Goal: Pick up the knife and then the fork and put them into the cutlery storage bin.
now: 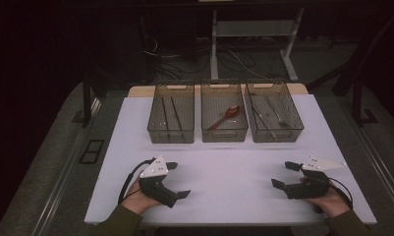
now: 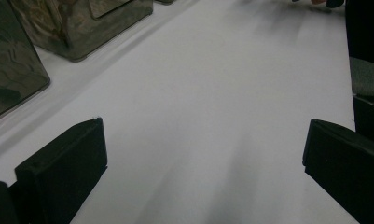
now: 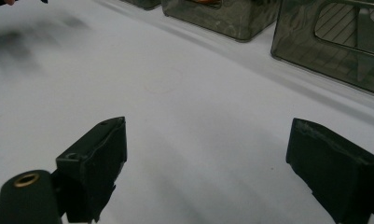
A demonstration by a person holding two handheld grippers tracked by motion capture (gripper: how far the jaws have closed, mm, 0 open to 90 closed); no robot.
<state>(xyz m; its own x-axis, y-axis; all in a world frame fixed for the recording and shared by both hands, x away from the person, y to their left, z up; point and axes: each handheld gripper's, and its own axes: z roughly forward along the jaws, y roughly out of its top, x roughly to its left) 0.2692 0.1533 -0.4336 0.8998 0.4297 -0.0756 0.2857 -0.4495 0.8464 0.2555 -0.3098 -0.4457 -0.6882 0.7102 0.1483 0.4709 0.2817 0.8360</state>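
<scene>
Two grippers rest low over the near part of the white surface (image 1: pixel 224 167), one per hand, w/ nothing between either pair of jaws. Left gripper (image 1: pixel 179 180) sits at the near left, jaws spread wide and pointing toward the middle; in the left gripper view its two black jaws stand far apart over bare white. Right gripper (image 1: pixel 285 175) sits at the near right, well apart from the left one, jaws also released and wide, aimed inward; the right gripper view shows the same wide gap w/ bare surface between.

Three clear smoked plastic bins stand in a row at the far side, just beside each other. Left bin (image 1: pixel 171 121) holds a couple of dark thin sticks, prob. chopsticks, can't tell for sure. Middle bin (image 1: pixel 224 132) holds a red spoon (image 1: pixel 225 116) lying diagonally, bowl toward the far right. Right bin (image 1: pixel 274 129) holds metal utensils (image 1: pixel 269 112), type too small to tell. All bins are well apart from both grippers. Sleeved forearms come in from the near edge.
</scene>
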